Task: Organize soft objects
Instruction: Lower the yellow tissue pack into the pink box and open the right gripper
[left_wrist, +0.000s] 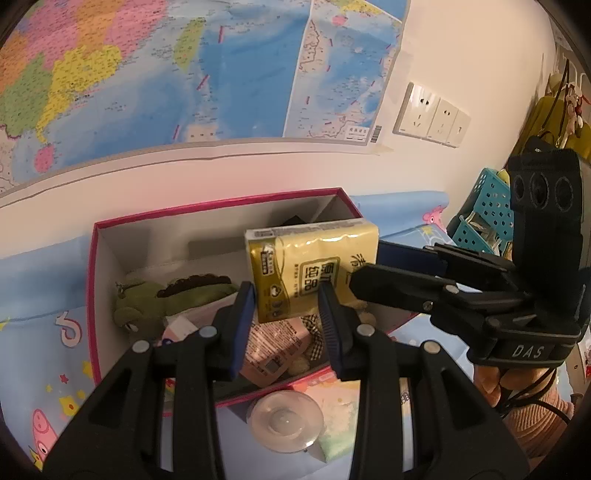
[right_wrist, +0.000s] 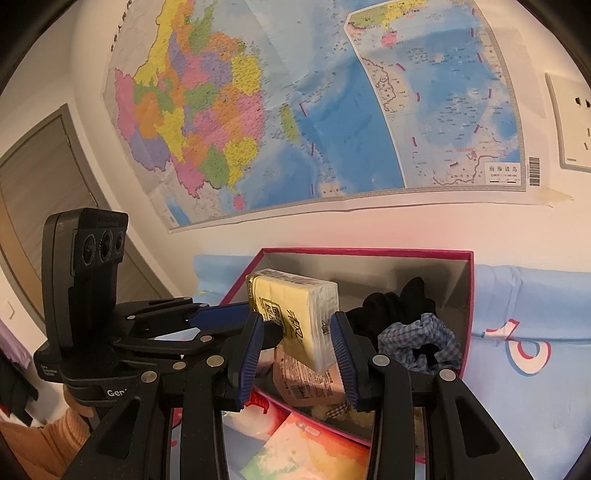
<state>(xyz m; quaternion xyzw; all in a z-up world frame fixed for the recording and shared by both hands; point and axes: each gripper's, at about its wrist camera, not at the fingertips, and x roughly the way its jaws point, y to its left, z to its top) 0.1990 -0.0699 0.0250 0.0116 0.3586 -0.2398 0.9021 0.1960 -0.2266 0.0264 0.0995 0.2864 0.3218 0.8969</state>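
We hold the yellow tissue pack (right_wrist: 295, 317) over the pink box (left_wrist: 96, 273), both grippers (left_wrist: 286, 325) (right_wrist: 301, 347) clamped on it; light, squashy, slick wrapper, best gripped mid-body.

I see warm, fairly dim indoor light, soft shadows inside the box (left_wrist: 110, 251), heavy fisheye bending with dark corners; focus stays reasonably sharp.
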